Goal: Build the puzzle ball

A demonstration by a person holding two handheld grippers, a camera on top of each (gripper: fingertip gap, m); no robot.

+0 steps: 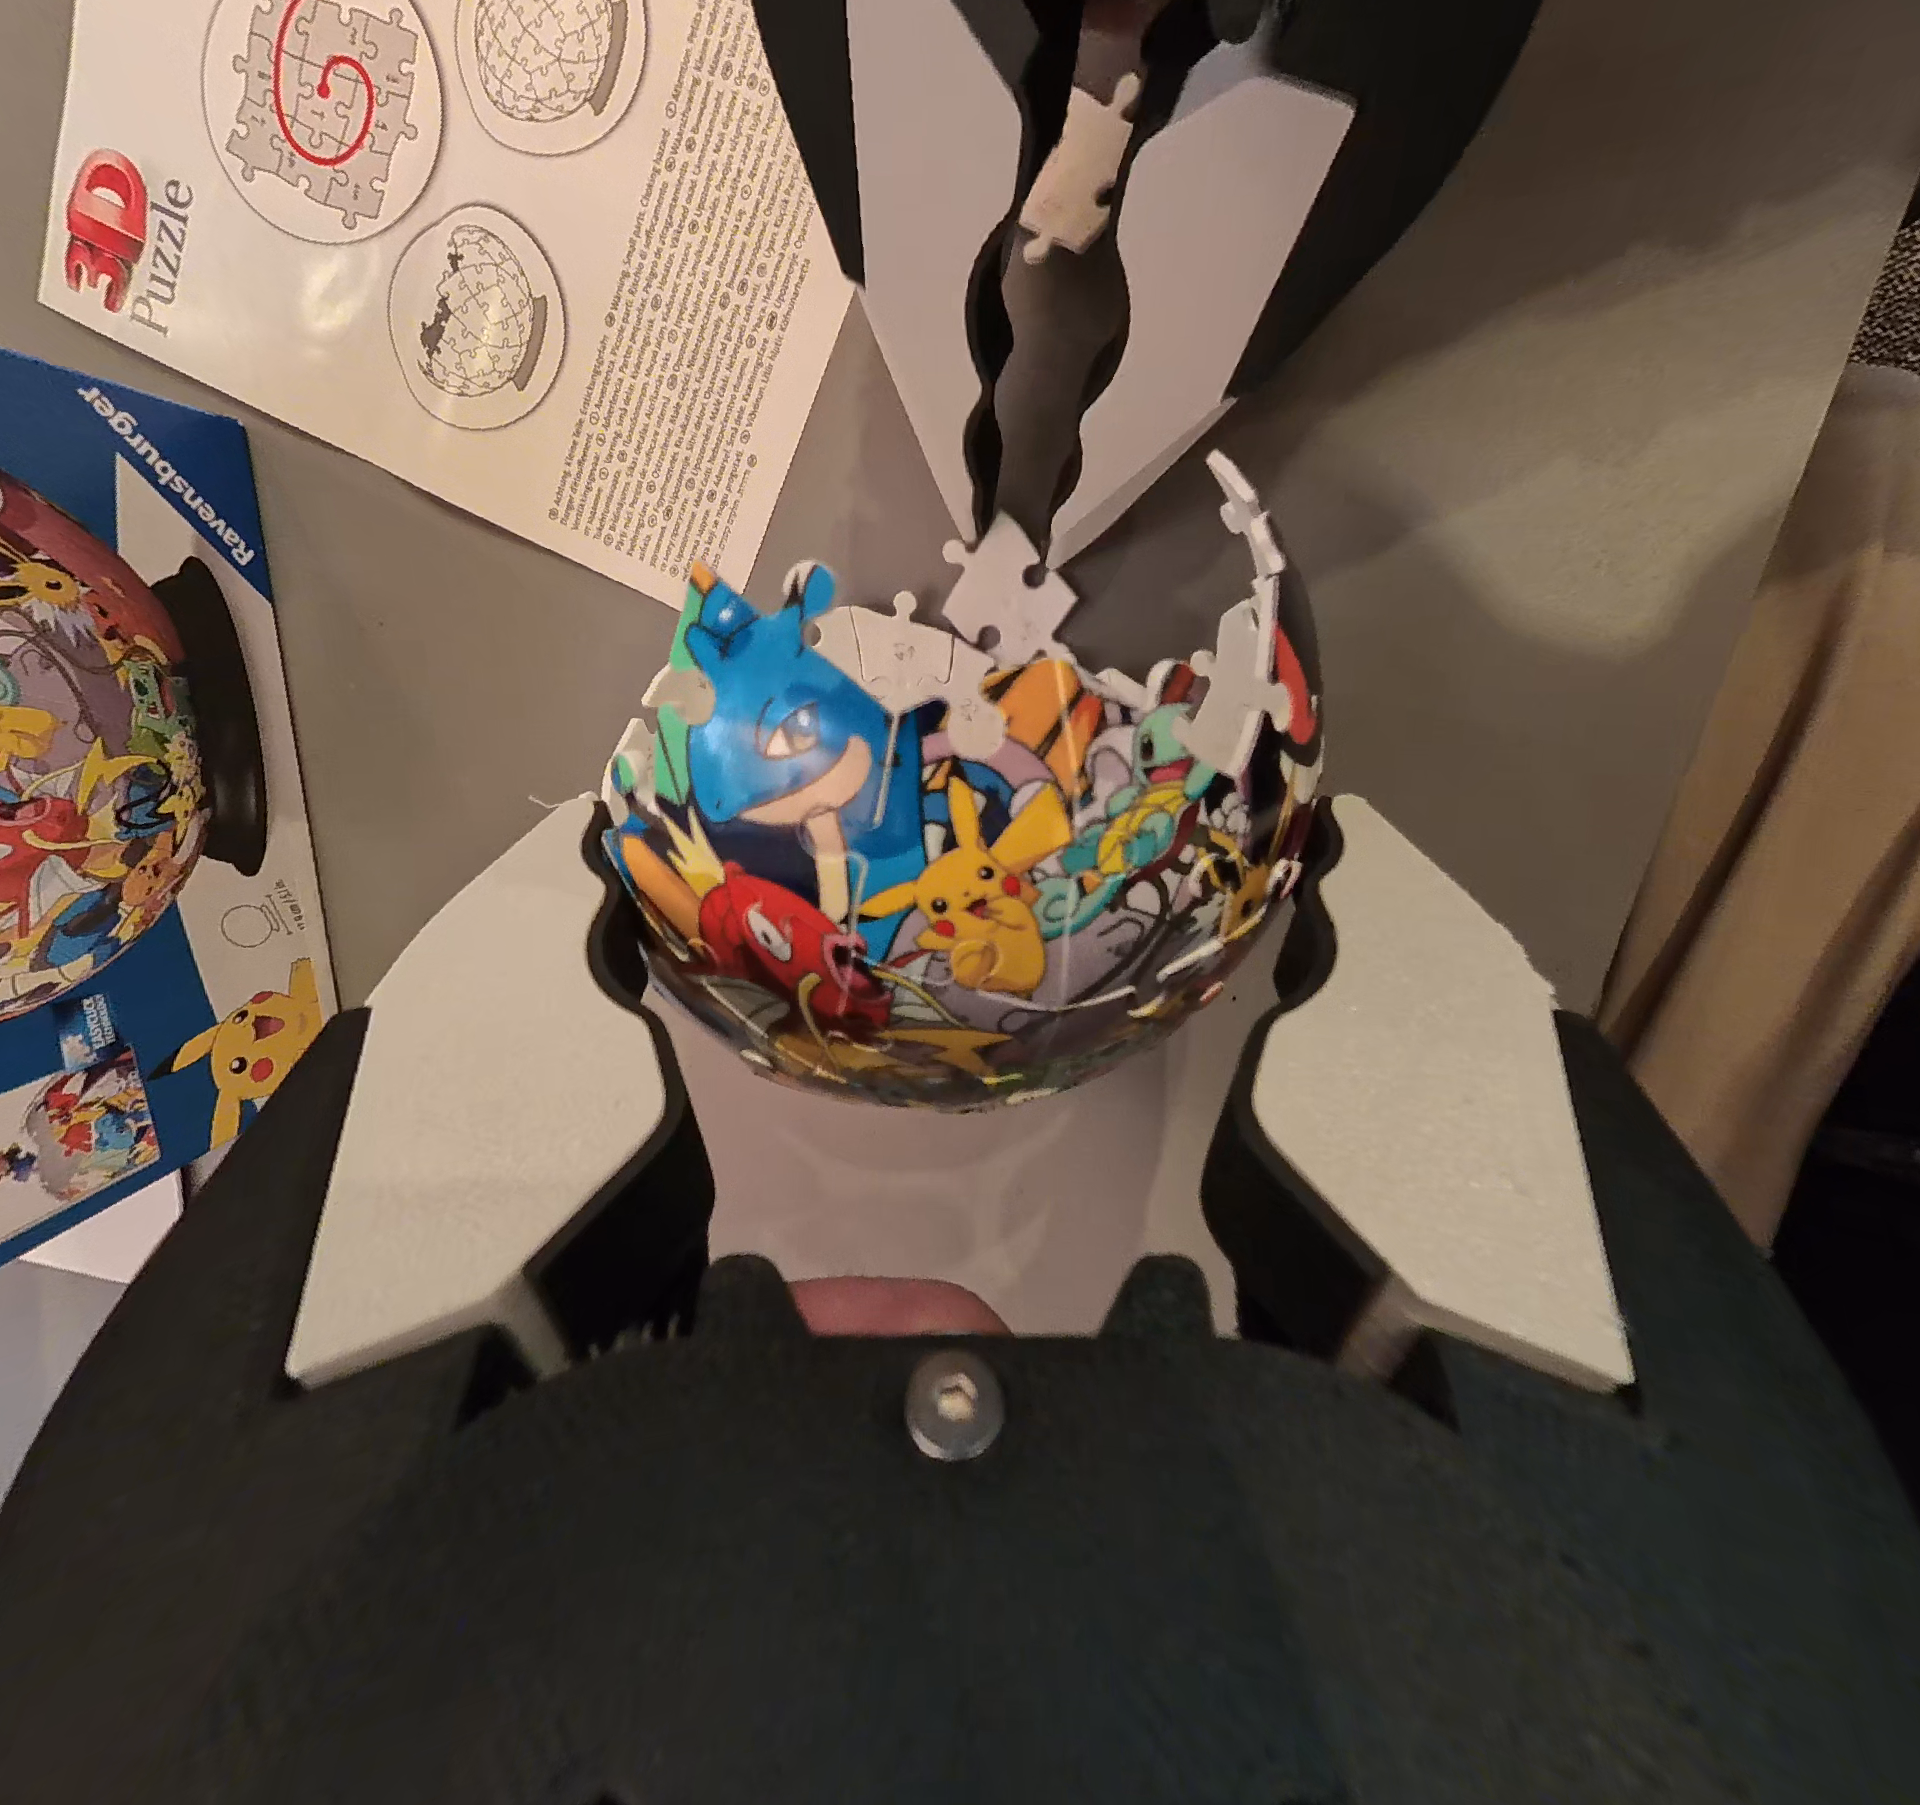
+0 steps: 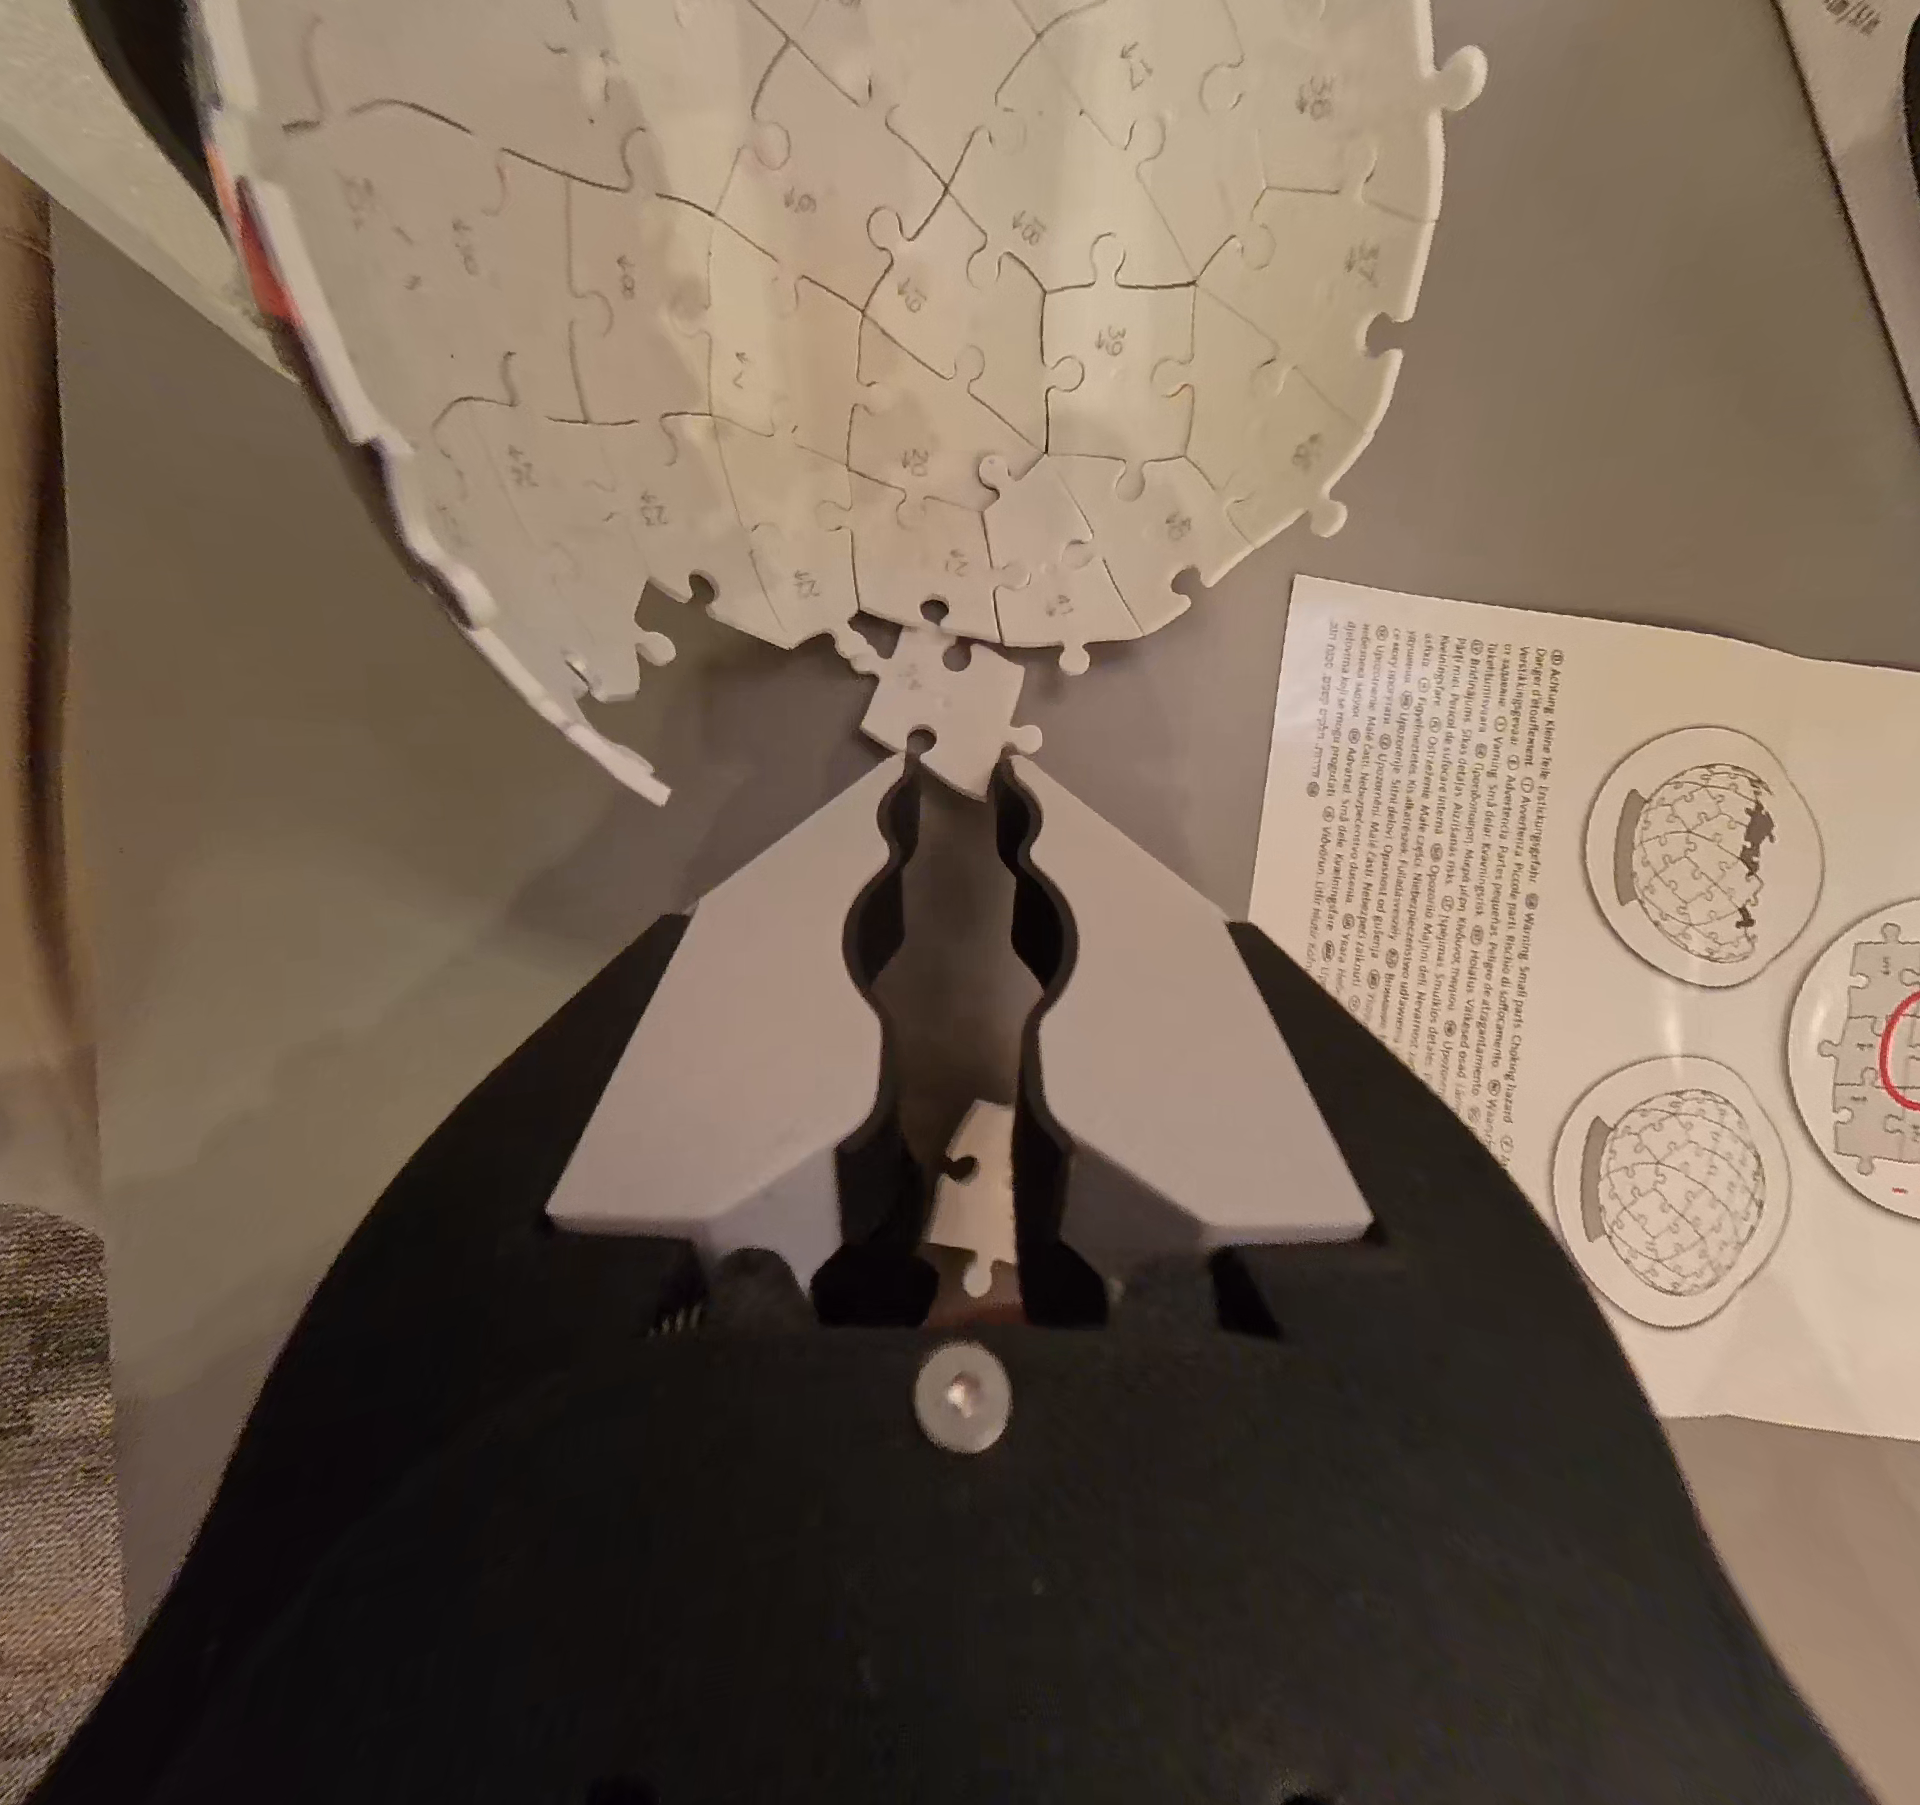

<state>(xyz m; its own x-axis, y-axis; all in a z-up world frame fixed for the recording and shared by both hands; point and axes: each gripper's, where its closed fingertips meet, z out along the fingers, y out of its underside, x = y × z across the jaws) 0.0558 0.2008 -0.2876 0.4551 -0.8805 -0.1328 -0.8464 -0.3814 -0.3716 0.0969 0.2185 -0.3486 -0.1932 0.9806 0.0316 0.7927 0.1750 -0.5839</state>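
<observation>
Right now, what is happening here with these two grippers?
A person is building a puzzle ball with two hand-held grippers. The left gripper clamps the half-built puzzle ball, an open bowl with cartoon creatures printed outside. The right gripper pinches a single white puzzle piece at its fingertips and holds it against the bowl's rim; it does not look locked in yet. A spare piece sits deep between the right gripper's fingers. An instruction sheet and the puzzle box lie on the grey table.

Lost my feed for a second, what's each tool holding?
Left tool: shut on the half-built puzzle ball.
Right tool: shut on a loose piece.
</observation>
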